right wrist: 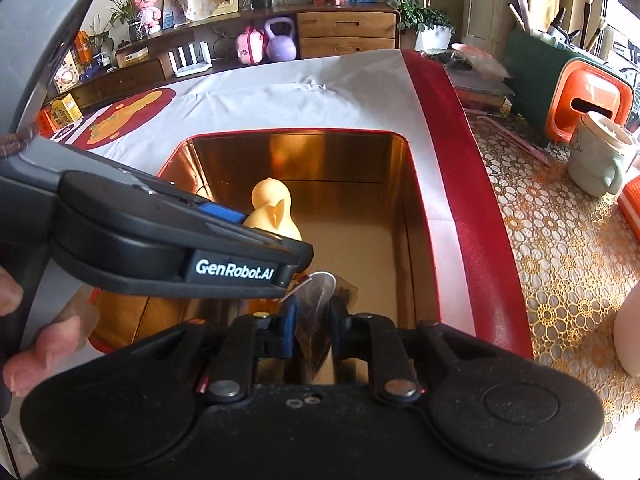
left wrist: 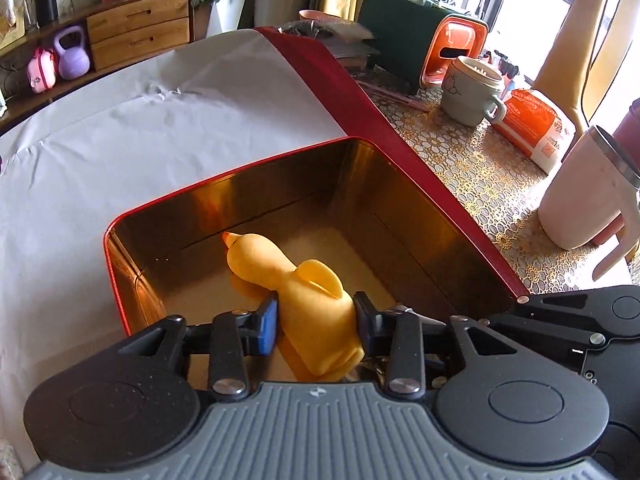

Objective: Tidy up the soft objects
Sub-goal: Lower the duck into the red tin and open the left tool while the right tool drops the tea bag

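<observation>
Yellow duck point(left wrist: 316, 304) clenched in left tongs point(left wrist: 316, 320) inside tin point(left wrist: 248, 168); right tongs point(right wrist: 312, 324) pinch clear wrapper point(right wrist: 320, 296).

A wooden sideboard point(right wrist: 344, 30) lines the far wall; daylight enters a window point(left wrist: 536, 8) at right.

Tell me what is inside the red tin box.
Inside the red tin box lies a yellow plush duck, gripped by the left gripper. The right gripper holds a clear packet over it. The grippers hide the near floor.
</observation>
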`<state>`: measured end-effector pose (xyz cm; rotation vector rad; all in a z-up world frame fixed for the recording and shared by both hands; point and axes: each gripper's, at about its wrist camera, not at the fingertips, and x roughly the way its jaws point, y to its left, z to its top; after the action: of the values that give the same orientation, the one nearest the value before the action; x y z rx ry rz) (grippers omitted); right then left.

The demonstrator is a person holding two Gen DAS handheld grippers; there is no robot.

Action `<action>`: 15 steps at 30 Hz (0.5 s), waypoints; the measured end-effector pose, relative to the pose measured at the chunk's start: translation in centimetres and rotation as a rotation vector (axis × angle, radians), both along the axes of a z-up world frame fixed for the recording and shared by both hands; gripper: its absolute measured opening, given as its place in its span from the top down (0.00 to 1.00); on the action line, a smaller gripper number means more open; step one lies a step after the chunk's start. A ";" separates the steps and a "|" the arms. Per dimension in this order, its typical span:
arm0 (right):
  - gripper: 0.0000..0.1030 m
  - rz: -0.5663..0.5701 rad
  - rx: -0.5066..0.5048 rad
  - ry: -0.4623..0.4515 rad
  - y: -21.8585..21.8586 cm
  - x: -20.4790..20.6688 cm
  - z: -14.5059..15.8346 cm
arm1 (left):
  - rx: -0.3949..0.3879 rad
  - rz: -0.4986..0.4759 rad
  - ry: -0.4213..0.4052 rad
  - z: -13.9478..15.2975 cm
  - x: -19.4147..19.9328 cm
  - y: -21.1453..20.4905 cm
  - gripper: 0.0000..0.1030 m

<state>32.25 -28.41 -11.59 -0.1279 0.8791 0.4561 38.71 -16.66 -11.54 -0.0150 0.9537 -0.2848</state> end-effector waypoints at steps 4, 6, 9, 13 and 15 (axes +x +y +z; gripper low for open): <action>0.80 -0.001 0.000 -0.005 0.0 -0.2 0.2 | 0.008 0.008 -0.017 0.4 -0.5 0.1 0.43; 0.78 -0.005 -0.004 -0.010 0.0 -0.4 0.3 | 0.007 0.008 -0.028 0.7 -0.8 0.2 0.43; 0.71 -0.015 -0.005 -0.017 -0.1 -0.8 0.6 | 0.020 0.012 -0.045 1.3 -1.4 0.3 0.42; 0.67 -0.030 0.006 -0.023 -0.6 -1.2 1.1 | 0.019 0.022 -0.076 2.3 -2.4 0.6 0.42; 0.65 -0.035 0.012 -0.030 -0.8 -1.5 1.5 | 0.019 0.028 -0.087 2.9 -3.0 0.8 0.42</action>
<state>30.78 -29.17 -10.08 -0.1082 0.8477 0.4253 35.73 -15.88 -8.64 0.0017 0.8695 -0.2487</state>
